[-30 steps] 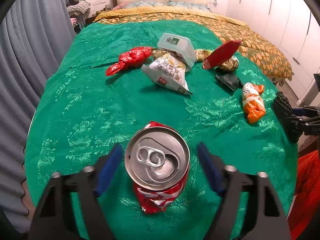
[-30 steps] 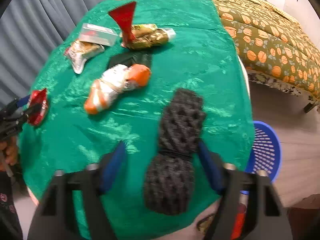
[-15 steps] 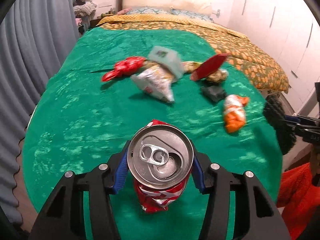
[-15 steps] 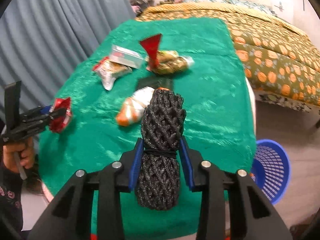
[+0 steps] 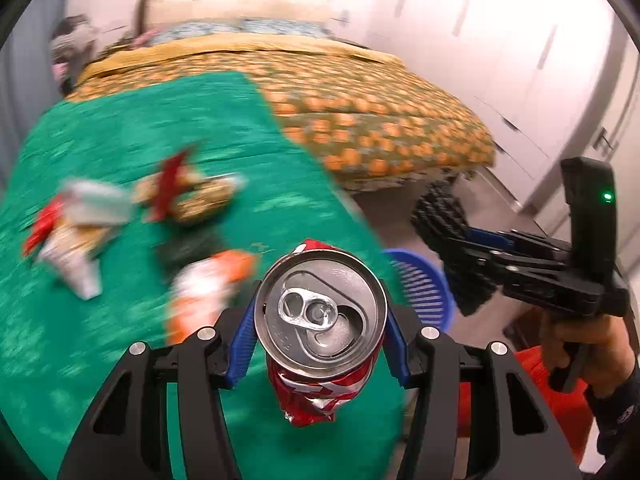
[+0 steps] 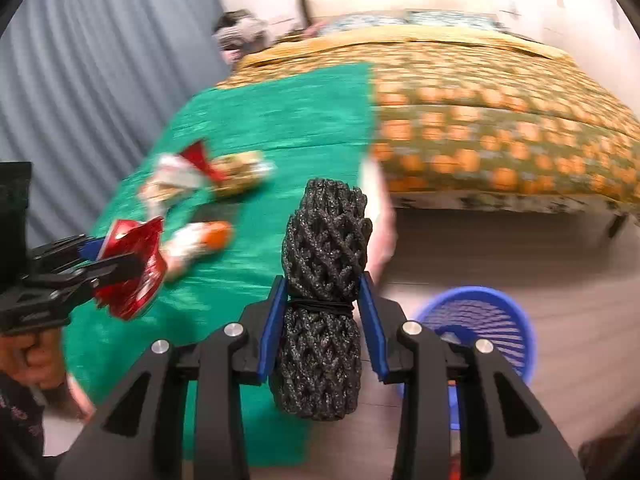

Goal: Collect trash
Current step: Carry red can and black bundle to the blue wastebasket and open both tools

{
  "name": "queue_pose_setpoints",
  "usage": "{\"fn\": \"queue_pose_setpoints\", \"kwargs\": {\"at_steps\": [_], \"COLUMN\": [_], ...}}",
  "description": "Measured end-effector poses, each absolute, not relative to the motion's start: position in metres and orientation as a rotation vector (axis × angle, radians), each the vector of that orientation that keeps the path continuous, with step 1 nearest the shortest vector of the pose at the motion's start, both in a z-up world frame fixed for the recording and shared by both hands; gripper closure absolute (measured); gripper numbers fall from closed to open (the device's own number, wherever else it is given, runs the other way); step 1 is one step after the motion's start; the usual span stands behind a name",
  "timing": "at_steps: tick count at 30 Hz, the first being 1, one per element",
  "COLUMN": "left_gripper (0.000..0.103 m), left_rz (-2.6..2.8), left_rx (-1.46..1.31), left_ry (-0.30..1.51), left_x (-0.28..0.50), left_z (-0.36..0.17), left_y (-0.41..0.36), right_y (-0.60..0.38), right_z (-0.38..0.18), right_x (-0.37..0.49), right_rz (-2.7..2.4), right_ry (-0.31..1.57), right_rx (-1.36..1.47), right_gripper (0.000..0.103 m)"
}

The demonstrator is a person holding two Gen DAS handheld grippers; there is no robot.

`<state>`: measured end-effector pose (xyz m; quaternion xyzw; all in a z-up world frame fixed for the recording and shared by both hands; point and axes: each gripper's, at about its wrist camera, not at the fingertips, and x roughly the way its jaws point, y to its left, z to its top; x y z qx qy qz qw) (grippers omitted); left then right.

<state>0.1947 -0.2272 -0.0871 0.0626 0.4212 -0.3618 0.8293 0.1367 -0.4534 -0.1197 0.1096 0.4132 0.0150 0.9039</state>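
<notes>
Both grips loaded: left gripper [image 5: 320,344] jaws are clamped on the crushed red soda can [image 5: 320,336], gripped across its sides with the top facing the camera so it can't roll out. Right gripper [image 6: 322,320] jaws are clamped at the tied waist of the black foam net bundle [image 6: 322,292], the narrowest, firmest spot. Both items are held clear of the green-covered table [image 6: 280,136], toward the blue basket [image 6: 480,320] on the floor, presumably the drop target. Snack wrappers [image 5: 76,240] are left on the table.
</notes>
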Motion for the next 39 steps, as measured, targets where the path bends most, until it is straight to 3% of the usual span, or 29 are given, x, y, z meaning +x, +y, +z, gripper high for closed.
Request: {"fn": "queue_pose_setpoints", "kwargs": {"at_steps": [10, 19, 20, 22, 24, 30, 39], "left_gripper": [0.05, 0.049, 0.049, 0.031, 0.025, 0.024, 0.024], "left_rz": [-0.914, -0.903, -0.901, -0.889, -0.875, -0.85, -0.85], "left_rx": [0.226, 0.242, 0.241, 0.231, 0.207, 0.193, 0.161], "left_ry": [1.018, 1.087, 1.091, 1.101, 1.098, 1.097, 1.004], "left_x": [0.185, 0.203, 0.205, 0.211, 0.217, 0.22, 0.178], "left_z": [-0.156, -0.226, -0.232, -0.242, -0.249, -0.248, -0.181], "left_y": [-0.413, -0.485, -0.489, -0.497, -0.501, -0.495, -0.416], "right_y": [-0.586, -0.641, -0.643, -0.65, -0.655, -0.662, -0.588], "right_z": [-0.184, -0.231, -0.233, -0.239, -0.242, -0.233, -0.186], "right_x": [0.127, 0.128, 0.129, 0.129, 0.128, 0.121, 0.131], "right_rz": [-0.137, -0.174, -0.174, -0.182, -0.181, -0.232, -0.24], "right_ry": [0.938, 0.98, 0.982, 0.984, 0.989, 0.973, 0.883], "right_rx": [0.34, 0.503, 0.513, 0.544, 0.563, 0.533, 0.216], "right_gripper": [0.067, 0.065, 0.063, 0.027, 0.027, 0.027, 0.018]}}
